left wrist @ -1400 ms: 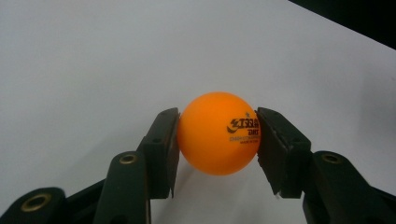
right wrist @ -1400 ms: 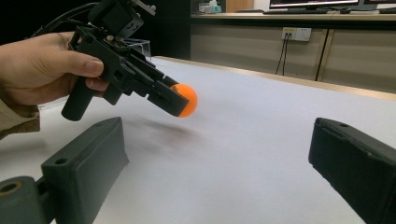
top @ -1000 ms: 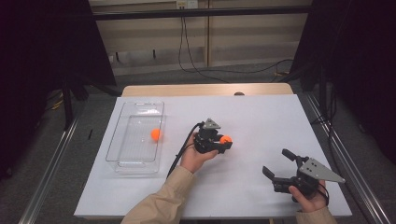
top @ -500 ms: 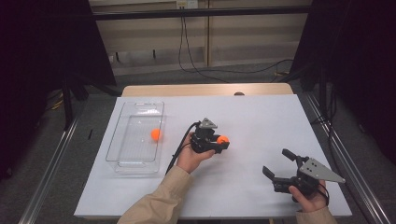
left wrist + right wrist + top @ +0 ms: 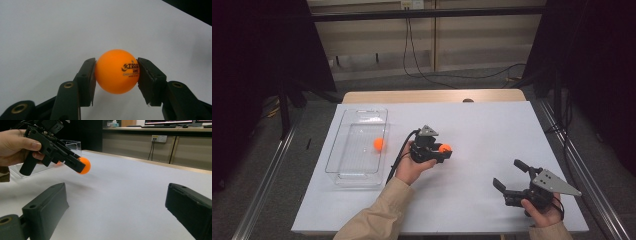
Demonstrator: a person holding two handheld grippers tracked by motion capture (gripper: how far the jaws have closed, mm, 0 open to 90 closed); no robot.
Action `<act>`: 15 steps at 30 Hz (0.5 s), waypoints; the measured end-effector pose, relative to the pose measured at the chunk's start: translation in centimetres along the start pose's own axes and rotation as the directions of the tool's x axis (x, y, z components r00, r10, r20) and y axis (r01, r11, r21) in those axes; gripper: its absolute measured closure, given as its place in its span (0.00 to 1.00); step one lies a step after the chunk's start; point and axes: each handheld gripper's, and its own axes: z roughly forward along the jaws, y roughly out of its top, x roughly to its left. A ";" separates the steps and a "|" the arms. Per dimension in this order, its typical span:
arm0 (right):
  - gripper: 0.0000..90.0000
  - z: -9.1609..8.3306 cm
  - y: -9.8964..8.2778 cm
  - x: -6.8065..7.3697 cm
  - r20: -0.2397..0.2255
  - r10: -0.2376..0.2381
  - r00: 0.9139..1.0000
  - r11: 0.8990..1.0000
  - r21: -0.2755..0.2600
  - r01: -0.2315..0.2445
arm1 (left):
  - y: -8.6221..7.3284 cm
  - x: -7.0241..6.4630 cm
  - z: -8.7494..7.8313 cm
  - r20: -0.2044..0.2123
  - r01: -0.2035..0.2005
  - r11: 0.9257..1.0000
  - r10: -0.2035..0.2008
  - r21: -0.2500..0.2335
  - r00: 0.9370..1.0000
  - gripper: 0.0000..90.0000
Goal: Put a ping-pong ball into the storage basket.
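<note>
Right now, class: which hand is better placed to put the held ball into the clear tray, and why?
Left. The left gripper already clamps the orange ball and sits beside the clear tray; the right gripper is open and farther off.

High view: dim room, dark at both sides, white table (image 5: 492,125) evenly lit from above, slightly soft focus. Left gripper view: ball (image 5: 117,71) sharp, print readable, soft highlight on top, faint shadow below it; table bright, dark corner top right. Right gripper view: near jaws blurred, soft shadows on table, hand (image 5: 15,147) warm lit, background fairly sharp, screens glaring.
</note>
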 end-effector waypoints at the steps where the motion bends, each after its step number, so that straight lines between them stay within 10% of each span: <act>1: 0.04 0.0 0.0 0.0 0.000 0.000 1.000 1.000 0.001 0.000 | 0.0 0.0 0.0 -0.001 0.001 1.000 -0.001 0.003 1.000 0.57; 15: 0.04 0.0 0.0 0.0 -0.001 0.000 1.000 1.000 -0.001 0.000 | -0.1 0.2 -0.7 -0.014 0.005 1.000 -0.005 0.013 1.000 0.57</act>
